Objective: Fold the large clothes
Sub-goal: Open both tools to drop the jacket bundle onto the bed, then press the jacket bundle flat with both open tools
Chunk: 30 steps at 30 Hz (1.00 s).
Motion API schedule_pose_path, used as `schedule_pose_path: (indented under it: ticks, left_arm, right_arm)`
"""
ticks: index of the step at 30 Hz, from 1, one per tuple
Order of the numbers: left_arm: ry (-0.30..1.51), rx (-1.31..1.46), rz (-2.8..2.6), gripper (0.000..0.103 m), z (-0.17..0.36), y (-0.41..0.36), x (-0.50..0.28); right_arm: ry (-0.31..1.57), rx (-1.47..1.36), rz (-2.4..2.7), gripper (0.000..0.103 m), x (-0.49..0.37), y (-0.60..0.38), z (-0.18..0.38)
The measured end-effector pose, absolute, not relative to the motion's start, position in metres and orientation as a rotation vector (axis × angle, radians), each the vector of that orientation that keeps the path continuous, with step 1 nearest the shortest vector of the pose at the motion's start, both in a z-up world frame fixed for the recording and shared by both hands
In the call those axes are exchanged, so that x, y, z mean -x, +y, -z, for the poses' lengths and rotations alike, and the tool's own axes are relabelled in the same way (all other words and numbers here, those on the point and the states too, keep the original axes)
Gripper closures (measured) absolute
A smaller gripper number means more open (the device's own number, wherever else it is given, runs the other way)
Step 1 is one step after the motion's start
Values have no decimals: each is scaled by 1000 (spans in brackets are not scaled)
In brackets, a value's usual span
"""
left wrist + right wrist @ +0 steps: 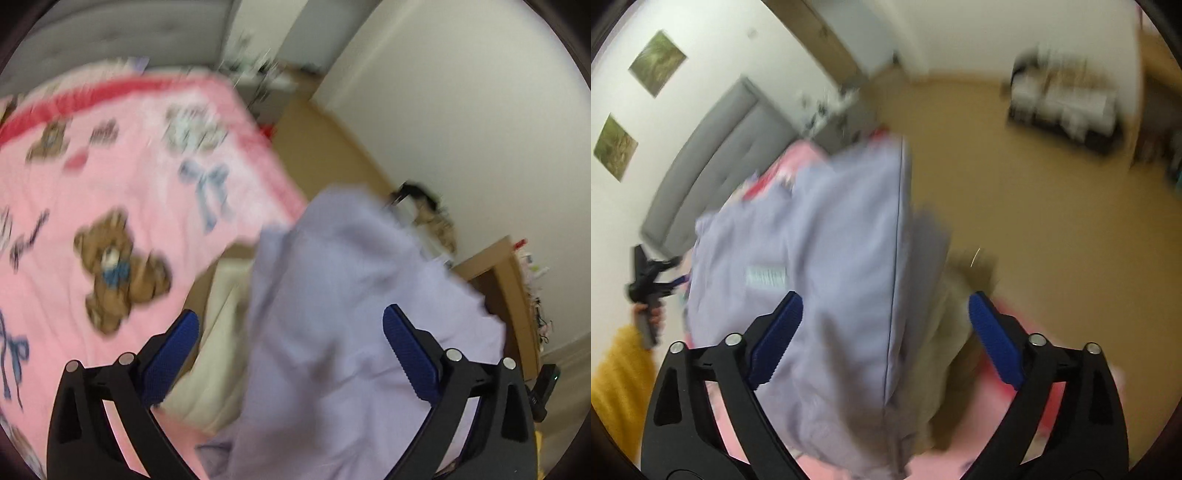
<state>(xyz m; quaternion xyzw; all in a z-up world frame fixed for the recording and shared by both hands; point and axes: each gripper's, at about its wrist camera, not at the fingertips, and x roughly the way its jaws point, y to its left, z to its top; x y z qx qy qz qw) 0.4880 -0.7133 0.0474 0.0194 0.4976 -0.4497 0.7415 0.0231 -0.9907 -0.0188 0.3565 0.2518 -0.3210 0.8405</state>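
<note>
Garment under inspection: a large pale lilac cloth garment (pixel 351 295), heaped on the pink teddy-bear bedspread (pixel 92 177) at the bed's corner, lying directly ahead of both tools. Left tool (pixel 291 354) and right tool (pixel 884 332) both stand wide, pads clear of the cloth. Neither appears nearer; long axis cannot be told through blur.

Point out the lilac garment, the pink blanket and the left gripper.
lilac garment (pixel 827 236): right wrist view, middle of cloth.
pink blanket (pixel 122 173): left wrist view, flat top.
left gripper (pixel 291 354): left wrist view, between open fingertips.
</note>
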Motion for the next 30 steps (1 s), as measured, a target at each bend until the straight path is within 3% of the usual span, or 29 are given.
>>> schedule_pose_path:
  ticks: [3, 6, 9, 13, 17, 22, 27, 30]
  left_arm:
    - [975, -158, 1154, 5, -72, -751, -448]
    - [980, -346, 1183, 5, -54, -801, -412]
    - [1046, -455, 1121, 5, -19, -835, -400]
    - [1096, -383, 1135, 4, 2, -837, -418]
    - [1186, -299, 1165, 4, 24, -831, -445]
    - [1168, -321, 1159, 4, 41, -838, -444]
    - [1053, -326, 1171, 5, 13, -818, -426]
    - [985, -308, 1176, 5, -3, -789, -410]
  right_arm:
    - [524, -492, 593, 15, -55, -975, -21]
    - [582, -248, 557, 13, -113, -958, -28]
    - [664, -277, 497, 13, -144, -965, -3]
    - [773, -362, 496, 12, -162, -985, 36]
    - [705, -579, 418, 10, -151, -1017, 78]
    - [714, -588, 419, 10, -156, -1023, 101]
    - [713, -579, 484, 8, -151, -1011, 78]
    - [576, -577, 493, 8, -127, -989, 53]
